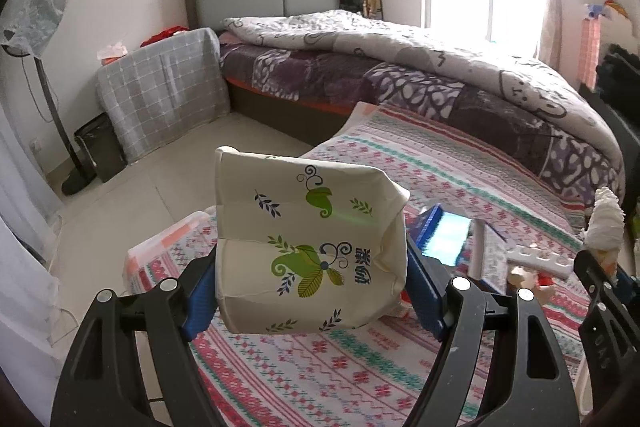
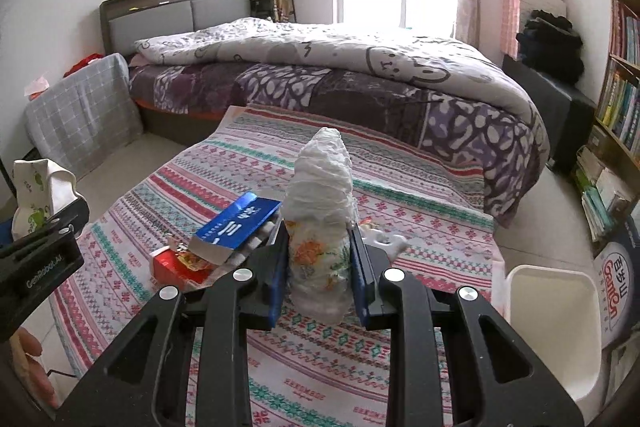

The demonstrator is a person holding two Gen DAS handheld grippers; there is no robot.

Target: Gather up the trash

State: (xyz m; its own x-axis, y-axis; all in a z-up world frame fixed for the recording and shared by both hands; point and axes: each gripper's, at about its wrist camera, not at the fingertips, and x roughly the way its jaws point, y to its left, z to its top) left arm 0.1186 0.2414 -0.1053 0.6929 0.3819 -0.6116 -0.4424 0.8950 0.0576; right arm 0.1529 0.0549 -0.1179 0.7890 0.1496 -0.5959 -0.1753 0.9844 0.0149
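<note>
Cream paper cup [image 1: 308,247], crushed, leaf print, clamped between wide-set jaws of left gripper [image 1: 312,291], held clear above striped cloth [image 1: 360,379]. White tissue wad [image 2: 322,211] pinched in narrow jaws of right gripper [image 2: 320,275], upright. Blue box [image 2: 236,223], red pack [image 2: 172,265] lying on cloth. White bin [image 2: 552,327] at right.

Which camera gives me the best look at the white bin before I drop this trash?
The right wrist view: the white bin sits at lower right beside the patterned table, its open top and near wall visible, though the frame edge crops it. The left wrist view does not show it; the paper cup in the left claw fills the foreground.
</note>
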